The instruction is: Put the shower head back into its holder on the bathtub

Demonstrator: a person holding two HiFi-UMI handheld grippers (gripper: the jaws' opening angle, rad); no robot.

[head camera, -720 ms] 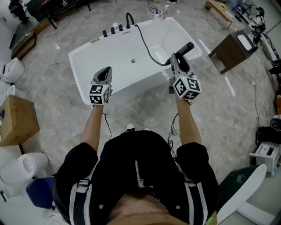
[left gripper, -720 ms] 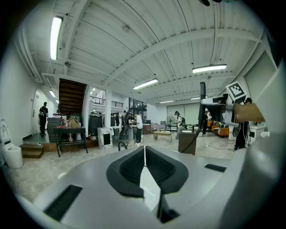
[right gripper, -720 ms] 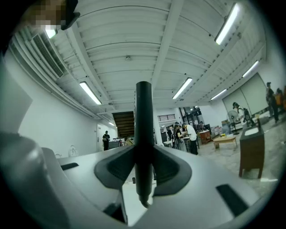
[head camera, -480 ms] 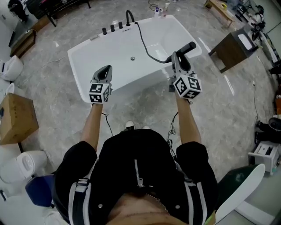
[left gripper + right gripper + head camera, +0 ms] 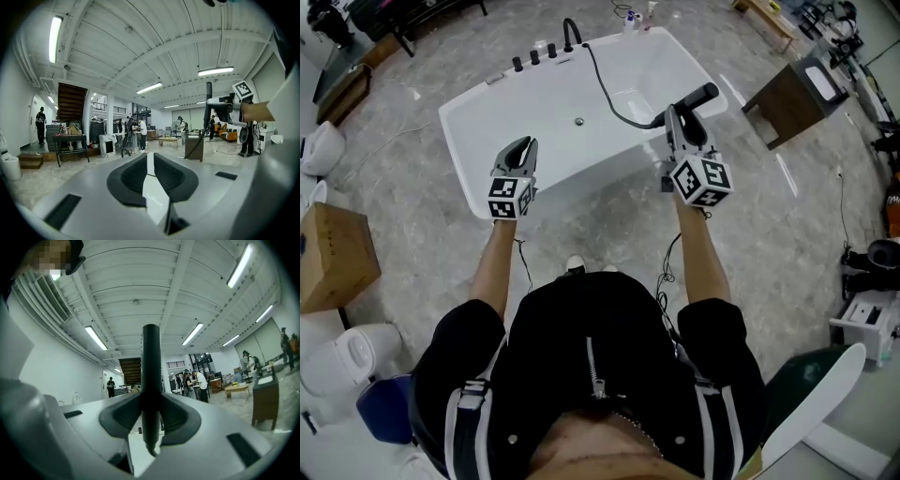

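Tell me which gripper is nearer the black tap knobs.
Left. The left gripper, shut and empty, hovers at the bathtub's near rim across from the tap knobs; the right gripper holds the shower head toward the other end.

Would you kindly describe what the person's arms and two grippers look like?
Both the left gripper and right gripper have grey bodies, dark padded jaws and a white cube with black square markers. A thin black cable trails from each. The person wears a black short-sleeved top with a front zip.
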